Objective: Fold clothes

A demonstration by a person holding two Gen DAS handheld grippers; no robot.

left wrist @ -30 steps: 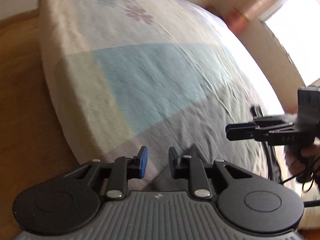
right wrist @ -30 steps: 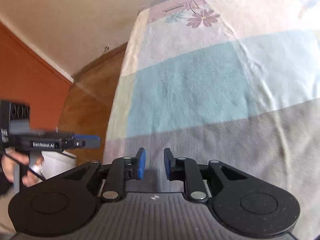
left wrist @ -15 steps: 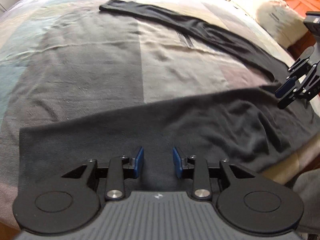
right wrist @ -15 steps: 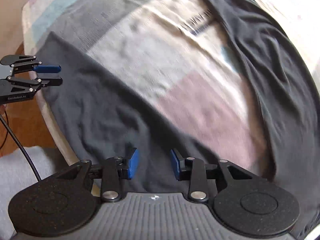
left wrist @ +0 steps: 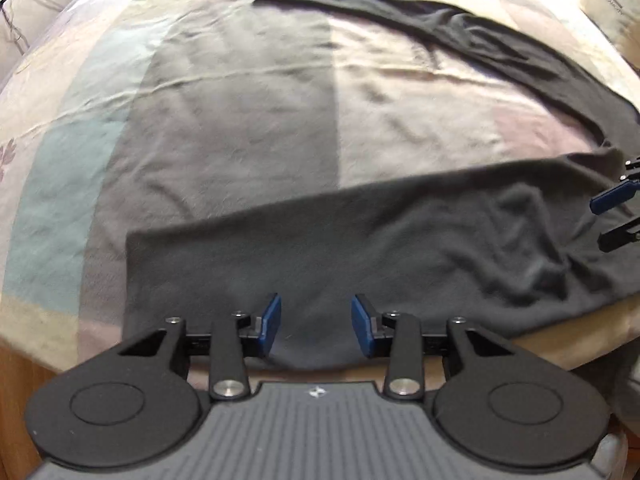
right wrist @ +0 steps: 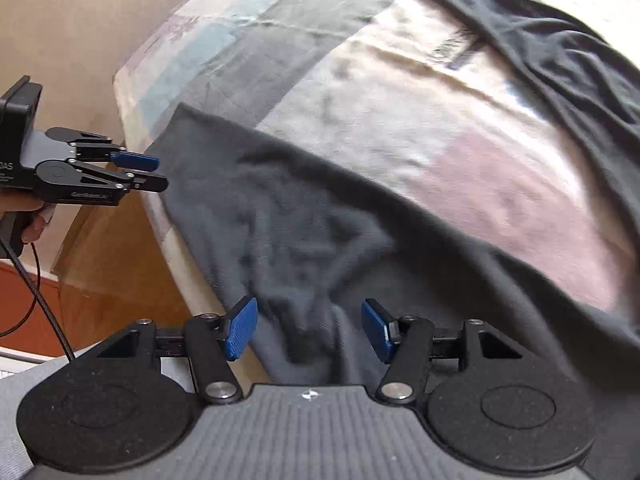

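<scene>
A dark grey pair of trousers (left wrist: 360, 248) lies spread on the bed. One leg runs along the near edge and the other arcs away to the far side (left wrist: 460, 28). My left gripper (left wrist: 318, 326) hovers over the near leg close to its hem. Its jaws are opening and the pads press on nothing. My right gripper (right wrist: 310, 330) hangs over the rumpled waist end (right wrist: 300, 220) by the bed's edge. Its jaws are also opening, with cloth below them but not pinched. Each view shows the other gripper too: right gripper (left wrist: 612, 220), left gripper (right wrist: 150, 172).
The bed has a patchwork sheet (left wrist: 240, 120) of grey, cream, pink and blue panels, with a pillow (left wrist: 612, 4) at the far right. Wooden floor (right wrist: 100, 280) lies beyond the bed's edge. A hand (right wrist: 32, 224) holds the left gripper, and a cable (right wrist: 40, 300) hangs from it.
Both grippers swung from the bare blue-and-grey end of the sheet over to the dark trousers. Both pairs of jaws stand wider apart than before.
</scene>
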